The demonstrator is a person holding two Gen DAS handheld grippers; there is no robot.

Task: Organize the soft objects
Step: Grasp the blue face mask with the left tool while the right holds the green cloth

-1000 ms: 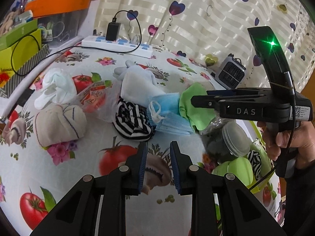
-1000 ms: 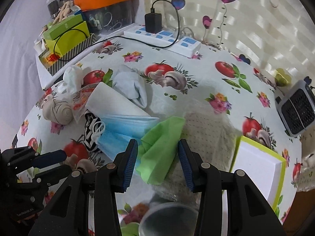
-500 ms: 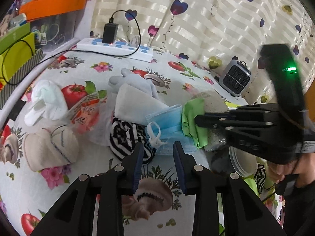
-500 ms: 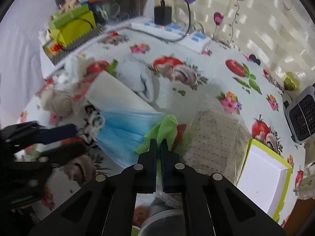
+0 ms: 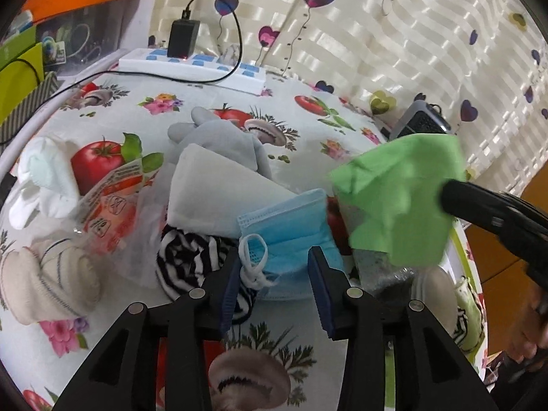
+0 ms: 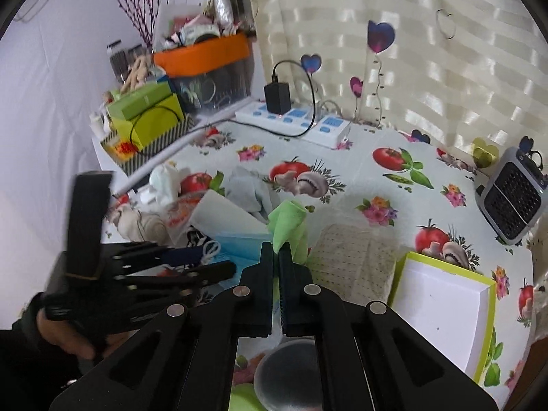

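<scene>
My right hand-held gripper (image 6: 276, 257) clamps the green cloth (image 5: 400, 195) above the blue mask (image 5: 291, 226); left hand-held gripper (image 5: 274, 274) opening, jaws either side of the mask's ear loop, not pressing.

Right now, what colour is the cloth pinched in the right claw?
Bright green cloth; the left wrist view shows it best, spread out.

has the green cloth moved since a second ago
Yes. The green cloth, pinched in the shut right gripper, has come up off the table and now hangs above the blue face mask it was lying against.
</scene>
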